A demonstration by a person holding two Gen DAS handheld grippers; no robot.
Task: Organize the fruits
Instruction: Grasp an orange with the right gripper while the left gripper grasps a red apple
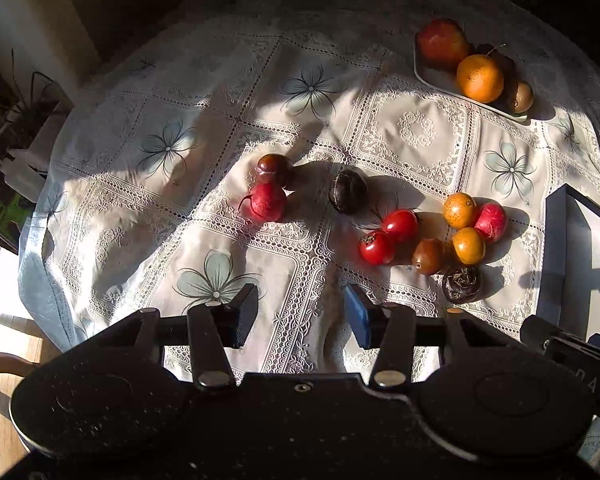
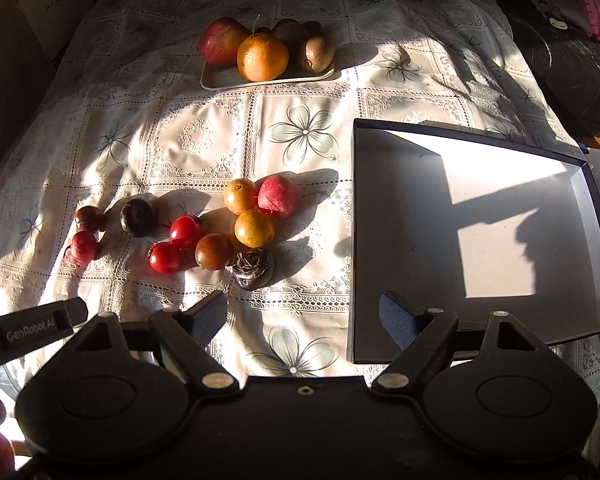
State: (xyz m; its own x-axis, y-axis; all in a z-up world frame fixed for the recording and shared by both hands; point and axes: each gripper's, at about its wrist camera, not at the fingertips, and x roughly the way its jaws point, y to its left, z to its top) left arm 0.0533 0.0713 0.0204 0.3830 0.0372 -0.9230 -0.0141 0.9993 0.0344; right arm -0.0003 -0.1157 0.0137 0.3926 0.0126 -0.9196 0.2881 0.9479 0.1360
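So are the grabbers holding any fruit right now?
No. The left gripper and the right gripper are both open with nothing between the fingers. All the fruit lies on the table.

Cream lace tablecloth (image 2: 204, 136) patterned with openwork squares and pale grey-blue flowers outlined in dark lines. Pale rectangular tray (image 2: 220, 80) carrying a red-and-yellow apple (image 2: 222, 42), a bright orange orange (image 2: 263, 57) and brown fuzzy kiwis (image 2: 317, 54). Scattered on the cloth: two glossy red tomatoes (image 2: 176, 244), speckled yellow-orange round fruits (image 2: 254, 228), pinkish-red fruits (image 2: 278, 196), brown-red ones (image 2: 214, 252), near-black wrinkled ones (image 2: 137, 217). Dark-rimmed rectangular box (image 2: 480, 236), white inside. Black grippers, blue pads (image 1: 358, 316).
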